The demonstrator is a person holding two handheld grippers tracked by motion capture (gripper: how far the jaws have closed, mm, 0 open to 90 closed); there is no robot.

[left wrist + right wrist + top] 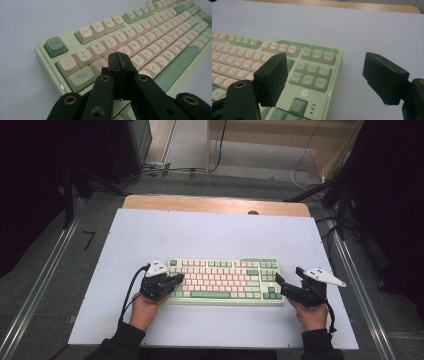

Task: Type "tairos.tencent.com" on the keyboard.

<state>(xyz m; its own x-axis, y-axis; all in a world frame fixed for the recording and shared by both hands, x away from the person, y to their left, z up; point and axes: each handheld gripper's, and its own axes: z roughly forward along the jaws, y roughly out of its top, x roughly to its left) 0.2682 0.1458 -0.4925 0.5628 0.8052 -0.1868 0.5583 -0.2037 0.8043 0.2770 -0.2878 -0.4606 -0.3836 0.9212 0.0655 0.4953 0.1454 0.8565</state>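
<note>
Pale green keyboard with pink and green keycaps on white counter, left gripper fingers together over its left keys — right gripper fingers apart, straddling its right edge

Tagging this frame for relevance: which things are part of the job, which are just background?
In the job:
- keyboard, green and cream
- left gripper, jaws shut, over the left-hand keys
- right gripper, jaws open, straddling the keyboard's right edge

Just lying about:
- white table sheet
- wooden table edge at the far side
- floor cables
- metal rails
</note>
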